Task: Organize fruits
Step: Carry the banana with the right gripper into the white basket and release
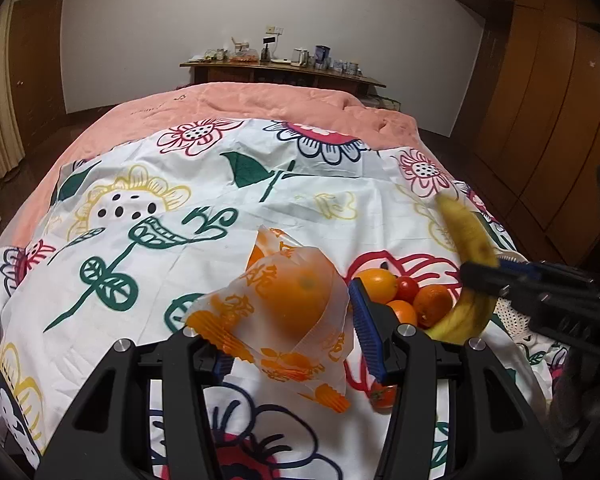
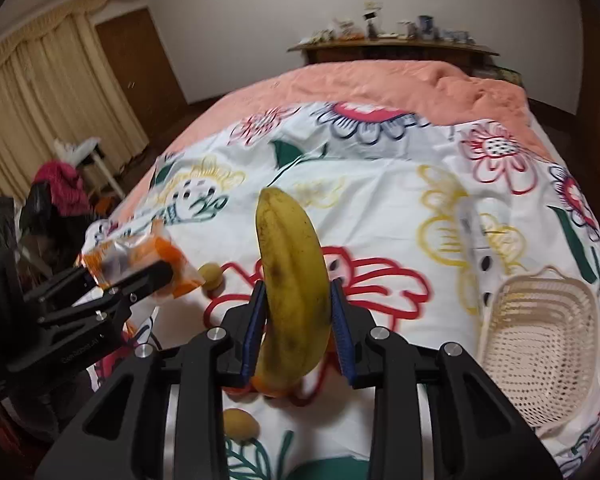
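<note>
Left wrist view: we see the left tool (image 1: 288,344) with the wrapped orange (image 1: 296,300) between its blue pads (image 1: 364,330). The right pad stands off the fruit and the left one is mostly hidden behind the wrapper, so whether the jaws actually clamp it we cannot tell. The wrapper is translucent with orange print, and the package sits above the floral sheet (image 1: 148,208) on the bed.

Only this view shows the loose pile past the left tool's right pad: a yellow-orange fruit (image 1: 376,283), a cherry tomato (image 1: 407,288) and two small oranges (image 1: 434,300), touching one another on the sheet. Another small tomato (image 1: 382,396) lies under that pad. The right tool (image 1: 500,276) enters from the right with the banana (image 1: 466,264) crossing over the pile.

Right wrist view: the right tool (image 2: 298,328) is closed on the banana (image 2: 292,292), blue pads (image 2: 340,332) pressed on both sides at mid-length, tip pointing toward the far end of the bed. Only here do we get the white perforated basket (image 2: 540,344), sitting near the bed's right edge, well apart from the banana, with nothing visible in it. This view also shows two small yellow-brown fruits (image 2: 212,276) on the sheet, one beside the left tool (image 2: 140,276), one at the near edge. The pile is mostly hidden behind the banana here; only an orange sliver shows.

The pink duvet (image 1: 236,100) covers the far end of the bed.
</note>
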Tool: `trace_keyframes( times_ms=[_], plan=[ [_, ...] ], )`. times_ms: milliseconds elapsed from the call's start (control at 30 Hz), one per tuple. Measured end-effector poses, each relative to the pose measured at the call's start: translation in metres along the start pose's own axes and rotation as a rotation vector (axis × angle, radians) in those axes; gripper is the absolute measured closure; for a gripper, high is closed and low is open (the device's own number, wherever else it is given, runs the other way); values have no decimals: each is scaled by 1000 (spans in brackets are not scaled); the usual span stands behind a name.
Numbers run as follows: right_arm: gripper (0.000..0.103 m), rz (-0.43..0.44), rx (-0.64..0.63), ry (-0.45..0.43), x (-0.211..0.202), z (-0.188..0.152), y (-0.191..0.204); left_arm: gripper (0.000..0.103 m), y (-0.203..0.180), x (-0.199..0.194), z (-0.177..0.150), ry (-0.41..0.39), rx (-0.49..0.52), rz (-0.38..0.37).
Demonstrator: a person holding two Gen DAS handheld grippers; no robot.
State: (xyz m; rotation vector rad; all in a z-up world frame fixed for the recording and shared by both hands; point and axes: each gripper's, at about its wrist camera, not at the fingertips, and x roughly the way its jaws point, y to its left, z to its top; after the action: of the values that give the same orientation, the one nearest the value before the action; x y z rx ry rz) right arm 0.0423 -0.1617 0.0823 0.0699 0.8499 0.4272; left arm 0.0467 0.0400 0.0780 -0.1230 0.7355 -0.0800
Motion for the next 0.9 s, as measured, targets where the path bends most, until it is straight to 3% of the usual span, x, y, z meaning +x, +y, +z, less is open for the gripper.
trace_keyframes(
  times_ms=[267,533,633,900],
  plan=[
    [74,-17,130,-77,-40,-8,-56,51,-23,1,4,-1,43,-10],
    [74,-94,251,-120,-67,-29,-115,51,-46,0,7,-1,91,-24],
    [81,-117,287,-131,-77,-40,-137,51,-55,1,7,3,110,-28],
    [81,-233,335,-68,-65,-62,-177,51,-79,5,9,10,158,-48]
  ],
)
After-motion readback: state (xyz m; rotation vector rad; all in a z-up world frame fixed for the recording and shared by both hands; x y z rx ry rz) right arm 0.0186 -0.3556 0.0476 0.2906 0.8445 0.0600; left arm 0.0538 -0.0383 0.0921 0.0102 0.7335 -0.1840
